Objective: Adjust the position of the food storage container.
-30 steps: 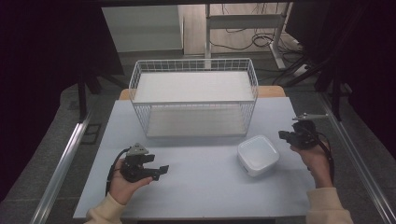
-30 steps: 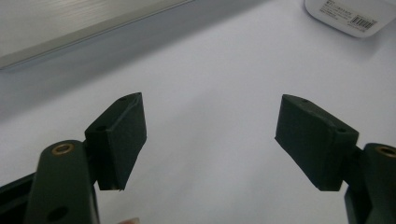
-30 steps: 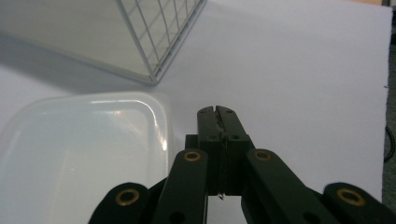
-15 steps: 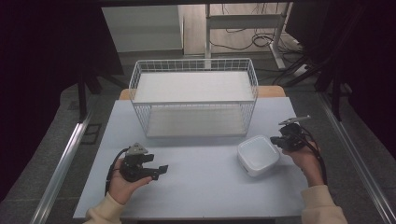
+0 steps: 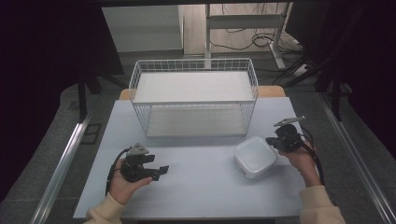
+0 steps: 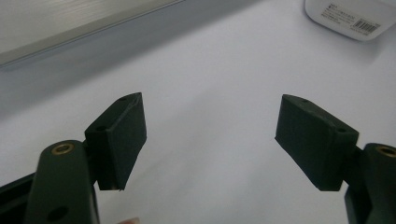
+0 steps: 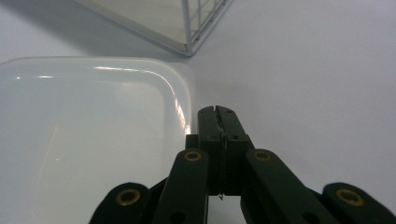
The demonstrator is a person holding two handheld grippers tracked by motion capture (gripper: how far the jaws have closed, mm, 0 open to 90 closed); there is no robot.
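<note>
Left tongs [image 5: 161, 170] released near the tabletop's [image 5: 201, 196] front left, right tongs [image 5: 271, 141] clenched empty just beside the tub's [image 5: 254, 157] right edge, basket [image 5: 194, 100] at the back edge.

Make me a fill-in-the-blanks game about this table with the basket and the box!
1. The white wire basket has ____ inside it.
2. The left gripper has its jaws ____.
3. The right gripper has its jaws ____.
4. The white square plastic container lies nearest the ____ gripper.

Missing words: nothing; open; shut; right
</note>
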